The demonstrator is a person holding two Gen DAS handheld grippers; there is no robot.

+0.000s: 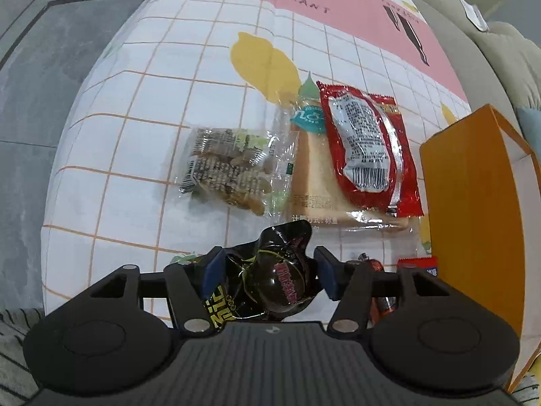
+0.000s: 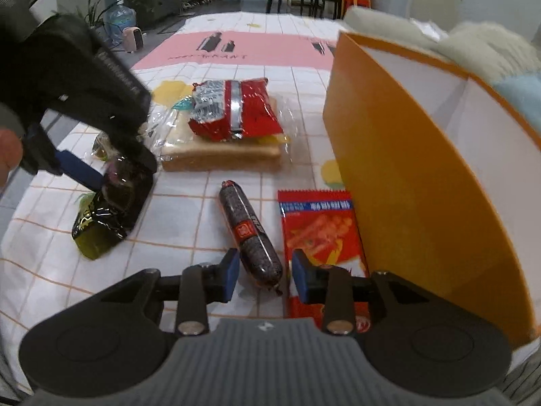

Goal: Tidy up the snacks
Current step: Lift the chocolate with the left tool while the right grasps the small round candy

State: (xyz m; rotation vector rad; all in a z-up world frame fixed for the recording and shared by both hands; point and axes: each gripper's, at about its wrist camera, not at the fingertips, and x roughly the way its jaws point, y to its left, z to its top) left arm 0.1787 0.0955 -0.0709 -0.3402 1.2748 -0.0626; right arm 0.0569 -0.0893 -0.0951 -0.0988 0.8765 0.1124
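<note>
Slippage is your risk: the left gripper (image 1: 267, 275) stands spread around the glossy black pouch (image 1: 270, 277) on the tablecloth (image 1: 135, 135), pads not clearly pressing, so crinkly film could squirt free. Your right gripper (image 2: 262, 275) straddles the smooth round sausage (image 2: 250, 233), jaws apart; it may roll toward the box (image 2: 405, 186).
</note>
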